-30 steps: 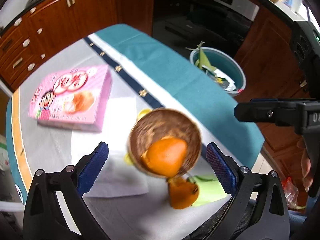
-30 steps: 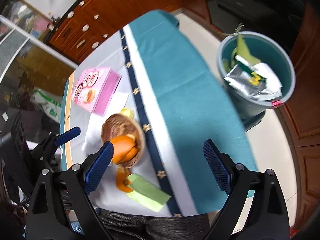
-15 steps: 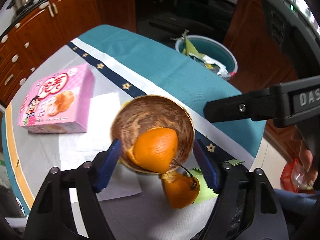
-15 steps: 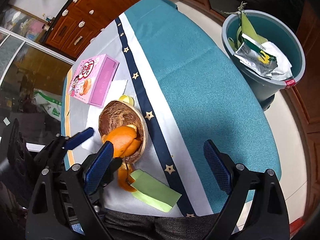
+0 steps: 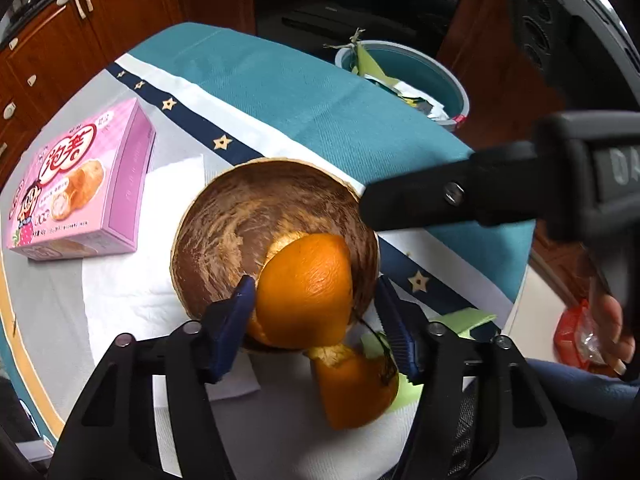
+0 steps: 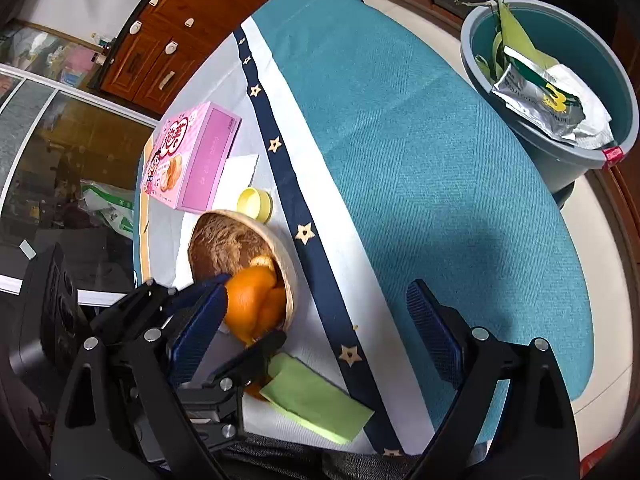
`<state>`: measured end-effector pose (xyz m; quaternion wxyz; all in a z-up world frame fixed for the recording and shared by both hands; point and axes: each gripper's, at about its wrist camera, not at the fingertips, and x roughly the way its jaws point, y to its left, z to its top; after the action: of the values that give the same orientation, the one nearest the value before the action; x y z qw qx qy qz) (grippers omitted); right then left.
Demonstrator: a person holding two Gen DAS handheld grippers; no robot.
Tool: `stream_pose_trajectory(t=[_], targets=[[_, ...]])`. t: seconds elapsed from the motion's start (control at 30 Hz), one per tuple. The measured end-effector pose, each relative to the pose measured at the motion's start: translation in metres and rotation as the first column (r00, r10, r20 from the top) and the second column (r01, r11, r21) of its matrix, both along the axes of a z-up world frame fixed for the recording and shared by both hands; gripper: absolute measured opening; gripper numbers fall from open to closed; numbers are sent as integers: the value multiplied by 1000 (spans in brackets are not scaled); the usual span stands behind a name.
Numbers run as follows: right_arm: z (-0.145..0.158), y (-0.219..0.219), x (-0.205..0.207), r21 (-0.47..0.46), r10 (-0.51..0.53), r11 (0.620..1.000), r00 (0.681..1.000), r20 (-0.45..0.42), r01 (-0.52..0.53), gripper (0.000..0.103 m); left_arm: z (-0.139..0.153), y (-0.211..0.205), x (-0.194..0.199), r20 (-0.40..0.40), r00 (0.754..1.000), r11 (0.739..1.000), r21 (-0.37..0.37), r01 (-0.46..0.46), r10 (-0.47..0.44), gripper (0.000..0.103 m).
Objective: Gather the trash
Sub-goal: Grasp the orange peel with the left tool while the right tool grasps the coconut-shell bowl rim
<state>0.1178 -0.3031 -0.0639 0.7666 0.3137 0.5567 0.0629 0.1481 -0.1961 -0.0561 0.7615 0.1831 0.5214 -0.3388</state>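
A large orange peel (image 5: pixel 308 288) lies against the near rim of a brown wooden bowl (image 5: pixel 248 216) on the table. My left gripper (image 5: pixel 316 320) points down over it. Its jaws are closing, with the peel and the bowl's near rim between them. The left pad (image 5: pixel 236 312) is at the peel's edge, and the right pad (image 5: pixel 394 328) stands just outside the rim. A second peel piece (image 5: pixel 352 384) lies on the cloth in front of the bowl. My right gripper (image 6: pixel 316 320) hovers wide open over the star-striped cloth, holding nothing. The same peel (image 6: pixel 252 300) shows at its left.
A teal bin (image 6: pixel 560 80) holding wrappers stands on the floor beyond the table's far edge. On the table are a pink snack box (image 5: pixel 76 184), a white napkin (image 5: pixel 132 300), a yellow cap (image 6: pixel 255 203) and a green paper slip (image 6: pixel 316 396). Wooden cabinets stand behind.
My left gripper has come down over the bowl and its jaws have narrowed around the orange peel. My right gripper has sunk closer to the table, still wide open.
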Motion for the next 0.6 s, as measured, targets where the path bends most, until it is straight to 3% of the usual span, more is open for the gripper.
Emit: stream_pose_trajectory(t=[0.07,0.1,0.13,0.2,0.3,0.33,0.43,0.5,0.6], targets=[[1,1,3,-9,3,1000,1000,12,-3,87,-1,4,2,-24,1000,1000,-4,-12,12,62],[2,2,4,-19,5,1000,1000,18,-5,82,-3,7,5,-47,999,1000,-13,-23,22,62],[3,4,6,-31,8,999,1000,26,-7,76,-4,9,6,-63,998,999,-19,-32,31,62],[4,8,11,-35,24,999,999,26,-23,52,-5,14,8,-83,996,999,-35,-40,37,62],[0,17,18,-24,46,999,999,19,-45,34,-5,15,9,-89,996,998,-44,-36,32,62],[-1,19,21,-19,54,998,998,16,-53,33,-5,14,8,-89,996,998,-45,-34,30,62],[-5,27,27,-12,78,997,997,12,-78,21,-5,13,8,-96,995,998,-64,-23,16,49],[-6,32,30,-19,89,996,996,13,-88,20,-4,11,7,-93,996,997,-77,-9,1,38],[-6,33,33,-23,90,996,996,13,-90,20,-5,7,5,-96,995,996,-85,1,-9,31]])
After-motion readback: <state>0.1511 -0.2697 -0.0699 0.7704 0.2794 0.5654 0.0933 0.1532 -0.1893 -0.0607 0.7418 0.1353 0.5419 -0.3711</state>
